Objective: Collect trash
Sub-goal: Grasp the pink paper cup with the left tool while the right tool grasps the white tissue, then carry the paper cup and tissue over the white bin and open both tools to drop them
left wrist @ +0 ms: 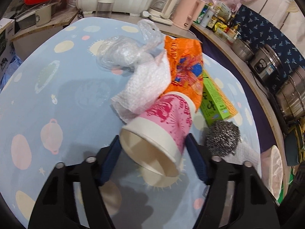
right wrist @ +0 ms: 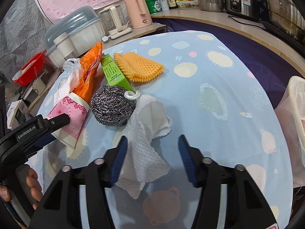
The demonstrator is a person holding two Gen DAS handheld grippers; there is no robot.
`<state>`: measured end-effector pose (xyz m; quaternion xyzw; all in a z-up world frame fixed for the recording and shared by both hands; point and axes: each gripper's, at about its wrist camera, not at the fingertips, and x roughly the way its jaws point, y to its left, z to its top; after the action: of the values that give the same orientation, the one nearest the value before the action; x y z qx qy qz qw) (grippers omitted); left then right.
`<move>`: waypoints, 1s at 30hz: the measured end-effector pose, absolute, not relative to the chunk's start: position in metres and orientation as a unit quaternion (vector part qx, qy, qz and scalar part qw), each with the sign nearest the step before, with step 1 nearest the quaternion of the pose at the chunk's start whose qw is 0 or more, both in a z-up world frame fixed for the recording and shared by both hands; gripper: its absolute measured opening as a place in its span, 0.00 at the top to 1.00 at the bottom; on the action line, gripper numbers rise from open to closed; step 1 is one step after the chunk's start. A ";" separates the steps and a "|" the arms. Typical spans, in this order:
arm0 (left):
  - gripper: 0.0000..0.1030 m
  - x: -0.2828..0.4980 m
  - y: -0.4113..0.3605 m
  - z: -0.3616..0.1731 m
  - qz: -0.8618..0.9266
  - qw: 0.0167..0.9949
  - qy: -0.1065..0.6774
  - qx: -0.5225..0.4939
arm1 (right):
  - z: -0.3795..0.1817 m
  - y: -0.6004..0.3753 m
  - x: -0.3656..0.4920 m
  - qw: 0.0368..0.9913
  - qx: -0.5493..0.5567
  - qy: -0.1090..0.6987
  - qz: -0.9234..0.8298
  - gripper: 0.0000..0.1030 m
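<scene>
My left gripper point(left wrist: 152, 143) straddles the pink paper cup point(left wrist: 162, 126), which lies on its side on the blue tablecloth point(left wrist: 57, 95), open mouth toward the camera. The blue pads point(left wrist: 112, 152) sit just at its walls; I think they touch, though blur at the rim leaves me unsure. My right gripper point(right wrist: 152, 148) stands spread over a crumpled paper towel point(right wrist: 144, 133); the left pad brushes its edge, the right pad is well clear. A steel scourer point(right wrist: 112, 106) lies just beyond.

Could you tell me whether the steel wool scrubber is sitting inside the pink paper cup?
No, the steel wool scrubber rests on the tablecloth beside the pink paper cup, outside it.
</scene>
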<state>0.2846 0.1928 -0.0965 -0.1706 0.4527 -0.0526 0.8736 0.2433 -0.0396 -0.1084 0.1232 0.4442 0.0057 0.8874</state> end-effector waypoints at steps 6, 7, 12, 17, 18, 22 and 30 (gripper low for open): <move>0.47 0.269 0.181 -0.085 -0.060 0.883 0.441 -0.149 | -0.108 -0.042 0.235 0.887 0.135 0.442 0.012 0.90; 0.47 0.265 0.179 -0.083 -0.061 0.884 0.440 -0.147 | -0.106 -0.043 0.231 0.888 0.137 0.439 0.011 0.93; 0.47 0.246 0.169 -0.071 -0.066 0.889 0.433 -0.135 | -0.094 -0.053 0.214 0.894 0.149 0.422 0.010 0.97; 0.49 0.228 0.156 -0.057 -0.075 0.893 0.425 -0.125 | -0.081 -0.063 0.197 0.902 0.153 0.403 0.009 0.98; 0.49 0.224 0.153 -0.056 -0.076 0.893 0.425 -0.124 | -0.078 -0.065 0.193 0.904 0.154 0.400 0.008 0.98; 0.49 0.210 0.143 -0.048 -0.086 0.896 0.420 -0.116 | -0.066 -0.074 0.176 0.912 0.156 0.380 0.005 0.98; 0.52 0.187 0.113 -0.027 -0.112 0.904 0.403 -0.089 | -0.040 -0.106 0.143 0.924 0.171 0.342 -0.018 0.98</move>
<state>0.1865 0.1127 -0.0268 -0.0894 0.4028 -0.1117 0.9040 0.1428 -0.1056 -0.0397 0.1714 0.3423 -0.0176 0.9236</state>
